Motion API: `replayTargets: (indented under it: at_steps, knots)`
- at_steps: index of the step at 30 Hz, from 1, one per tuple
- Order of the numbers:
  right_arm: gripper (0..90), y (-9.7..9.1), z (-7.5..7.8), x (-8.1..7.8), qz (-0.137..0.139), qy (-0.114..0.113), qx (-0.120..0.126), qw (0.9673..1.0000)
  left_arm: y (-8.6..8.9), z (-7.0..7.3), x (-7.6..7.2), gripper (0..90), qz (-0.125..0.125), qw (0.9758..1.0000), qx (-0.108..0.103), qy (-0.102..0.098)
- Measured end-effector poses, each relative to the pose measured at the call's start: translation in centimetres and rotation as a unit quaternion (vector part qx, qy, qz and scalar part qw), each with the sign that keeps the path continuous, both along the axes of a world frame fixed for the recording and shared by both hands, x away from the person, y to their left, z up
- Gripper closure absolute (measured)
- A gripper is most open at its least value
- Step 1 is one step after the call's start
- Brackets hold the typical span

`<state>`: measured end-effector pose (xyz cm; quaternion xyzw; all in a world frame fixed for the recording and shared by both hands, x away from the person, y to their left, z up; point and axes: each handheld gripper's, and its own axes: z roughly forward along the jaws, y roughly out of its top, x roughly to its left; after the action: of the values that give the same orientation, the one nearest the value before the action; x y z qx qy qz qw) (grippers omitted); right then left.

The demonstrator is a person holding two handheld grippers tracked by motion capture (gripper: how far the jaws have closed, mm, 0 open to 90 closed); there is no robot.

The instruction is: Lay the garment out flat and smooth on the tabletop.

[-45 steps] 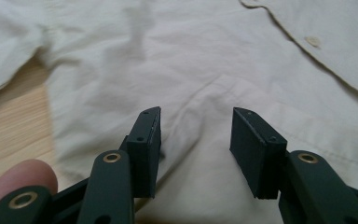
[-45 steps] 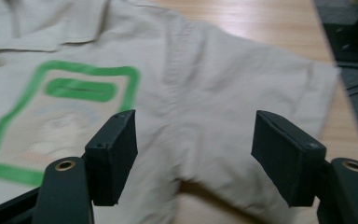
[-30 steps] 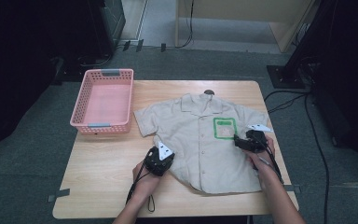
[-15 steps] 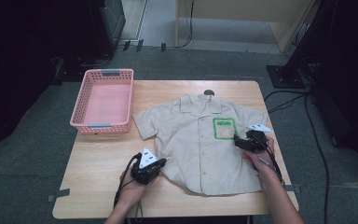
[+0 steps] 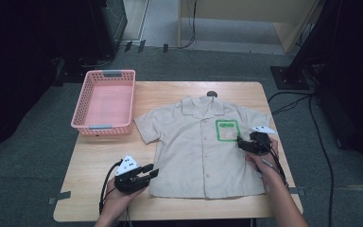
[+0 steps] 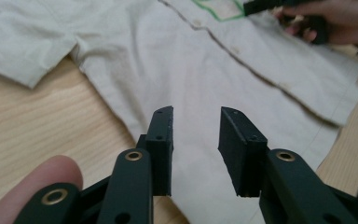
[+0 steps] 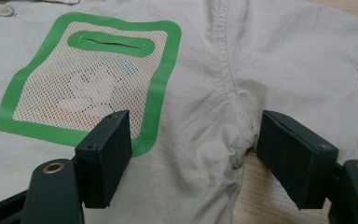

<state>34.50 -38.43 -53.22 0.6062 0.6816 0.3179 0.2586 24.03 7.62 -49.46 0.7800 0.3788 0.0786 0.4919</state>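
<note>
High view: shirt [image 5: 203, 146] is lying flat, front up, buttoned, on the worktop [image 5: 94, 156], collar pointing to the far edge, hem near the person's edge. Green-edged mesh pocket [image 5: 227, 130] is sitting on the chest, on the right side of the view. Pink basket [image 5: 105, 101] is sitting at the far left corner of the worktop, well apart from the shirt's left sleeve.

Right gripper [image 5: 246, 144] is resting on the shirt just beside the pocket, at the armpit. Right gripper view: jaws are standing wide apart, released; one pad is lying over the pocket's [image 7: 86, 88] green edge, the other at the sleeve seam, with a small pucker of shirt [image 7: 279, 60] cloth between them. Pads are not pressing on it.

Left gripper [image 5: 147, 172] is hovering just off the shirt's lower left hem corner, jaws pointing at the cloth. Left gripper view: jaws have just been opening and are standing parted, gripping nothing; shirt [image 6: 182, 60] side edge and bare worktop [image 6: 37, 121] are lying beyond them. Right gripper [image 6: 265, 5] and its hand [image 6: 335, 18] are showing at the far top, on the pocket.
</note>
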Motion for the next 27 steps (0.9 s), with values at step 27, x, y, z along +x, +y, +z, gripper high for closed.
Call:
replayTargets:
  at_steps: [27]
  knots:
    - [19.7, -3.5, 0.3, -2.6, -0.001, 0.021, -0.017, 0.9996, 0.1, -3.2, -1.1, 43.1, 0.056, 0.9891, 0.136, -0.012]
